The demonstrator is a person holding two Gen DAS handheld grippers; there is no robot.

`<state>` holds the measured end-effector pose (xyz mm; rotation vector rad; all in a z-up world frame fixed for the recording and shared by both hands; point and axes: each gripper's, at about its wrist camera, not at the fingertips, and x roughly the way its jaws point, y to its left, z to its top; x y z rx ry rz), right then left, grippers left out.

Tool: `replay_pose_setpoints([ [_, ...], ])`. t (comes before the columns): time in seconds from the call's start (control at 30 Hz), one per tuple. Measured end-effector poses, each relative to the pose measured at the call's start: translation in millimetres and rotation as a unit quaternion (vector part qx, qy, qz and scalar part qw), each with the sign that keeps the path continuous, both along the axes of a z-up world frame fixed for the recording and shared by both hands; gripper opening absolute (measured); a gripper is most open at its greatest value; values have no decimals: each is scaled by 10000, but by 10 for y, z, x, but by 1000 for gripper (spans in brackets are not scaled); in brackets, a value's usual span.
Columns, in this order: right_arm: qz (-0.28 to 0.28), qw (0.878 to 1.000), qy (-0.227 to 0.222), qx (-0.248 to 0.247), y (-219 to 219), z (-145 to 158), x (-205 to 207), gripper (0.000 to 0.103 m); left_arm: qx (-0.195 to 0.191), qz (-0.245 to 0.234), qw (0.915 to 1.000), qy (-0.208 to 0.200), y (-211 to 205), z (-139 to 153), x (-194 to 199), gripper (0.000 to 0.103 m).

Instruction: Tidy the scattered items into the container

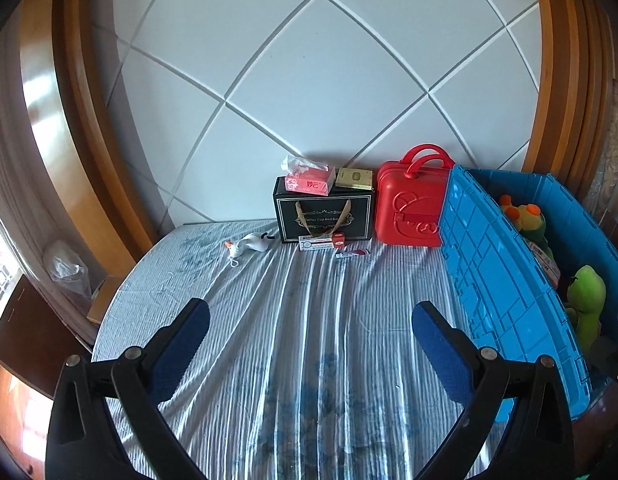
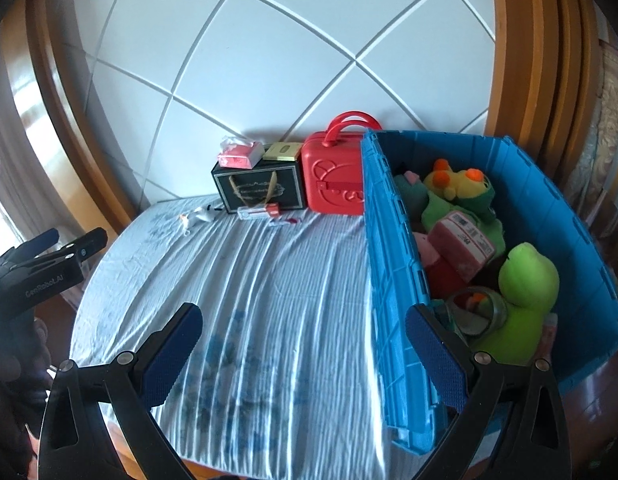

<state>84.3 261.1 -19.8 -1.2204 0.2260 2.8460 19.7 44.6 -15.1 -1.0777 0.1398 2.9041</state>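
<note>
A blue crate (image 1: 497,264) (image 2: 393,248) stands on the right of the striped cloth, holding a green plush (image 2: 521,292), a yellow-and-green plush (image 2: 461,184), a pink packet (image 2: 465,240) and a tape roll (image 2: 479,312). At the far end lie a small white plush (image 1: 251,245) (image 2: 199,215), a red-and-white box (image 1: 321,242) (image 2: 259,211) and a small red item (image 1: 353,254) (image 2: 285,221). My left gripper (image 1: 311,332) is open over bare cloth. My right gripper (image 2: 303,338) is open, empty, straddling the crate's near wall. The left gripper (image 2: 49,250) shows at the right wrist view's left edge.
A black gift box (image 1: 323,210) (image 2: 261,188) with a tissue pack (image 1: 309,180) and a gold box (image 1: 353,179) on top stands against the white panelled wall, beside a red case (image 1: 413,200) (image 2: 335,172). Wooden frames flank both sides. The table's edge curves at left.
</note>
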Motion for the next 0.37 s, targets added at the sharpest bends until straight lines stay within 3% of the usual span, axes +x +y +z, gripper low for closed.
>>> replay_pose_setpoints([
  [0.2,-48,9999,-15,99,-110,3,38,103,334,41,9991,-262,-152,-15,-9,103],
  [0.37,-94,9998,-8,150,-129,19,58,103,365,91,9991,-195,-210,0,13,103],
])
